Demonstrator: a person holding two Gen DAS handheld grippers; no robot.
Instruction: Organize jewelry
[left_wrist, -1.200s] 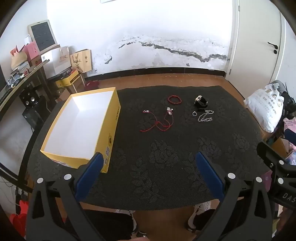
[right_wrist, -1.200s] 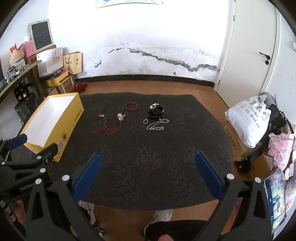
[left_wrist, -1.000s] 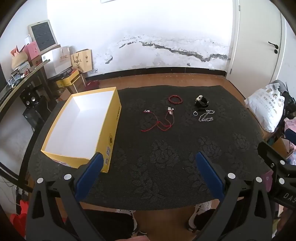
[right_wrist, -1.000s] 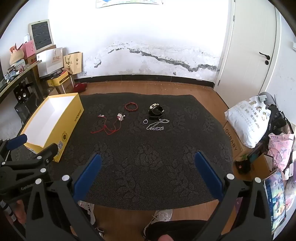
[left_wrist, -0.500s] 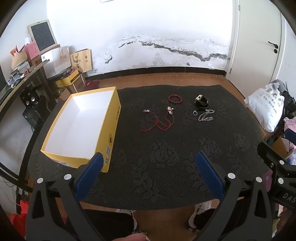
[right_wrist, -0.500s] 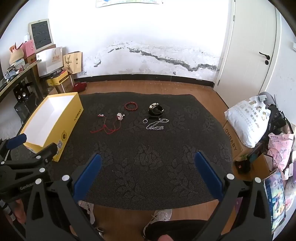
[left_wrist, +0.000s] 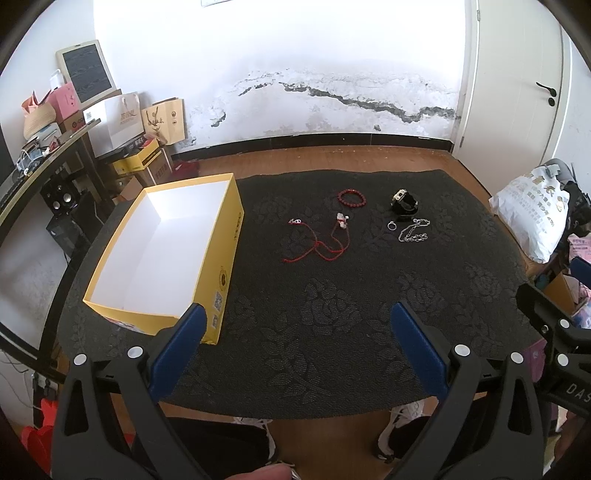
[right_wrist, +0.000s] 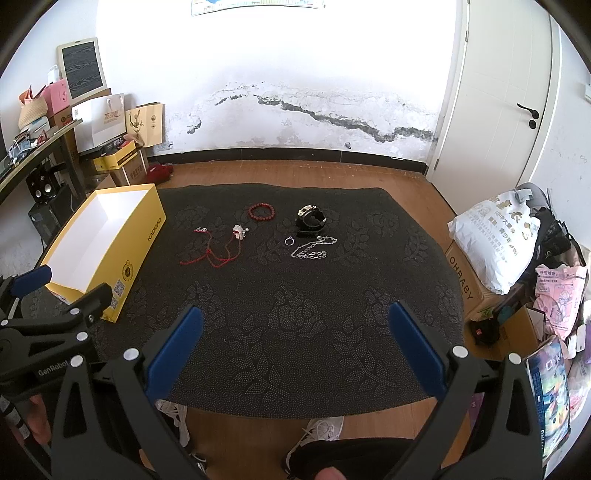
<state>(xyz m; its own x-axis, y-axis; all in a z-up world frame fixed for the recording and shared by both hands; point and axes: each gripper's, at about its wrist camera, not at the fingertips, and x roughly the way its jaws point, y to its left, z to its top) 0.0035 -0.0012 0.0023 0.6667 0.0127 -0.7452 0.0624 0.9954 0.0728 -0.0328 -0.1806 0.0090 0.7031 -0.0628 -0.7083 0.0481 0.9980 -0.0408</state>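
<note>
Both the left claw (left_wrist: 295, 325) and the right claw (right_wrist: 295, 328) are held spread and empty above the table (right_wrist: 295, 325); a red bead bracelet (right_wrist: 261, 212) and a silver chain (right_wrist: 313, 248) are laid beside the yellow box (right_wrist: 125, 243).

Nothing visibly changed; only a fingertip (left_wrist: 269, 472) now shows at the left view's bottom edge.

Readable text: "KAIDIGAO" on the yellow box (right_wrist: 153, 229) side, "GenRobot" on the left gripper (right_wrist: 51, 295) body, "DAS" cut off on the right gripper (left_wrist: 565, 325) body, "OHRABY" on the cardboard carton (right_wrist: 460, 275).
</note>
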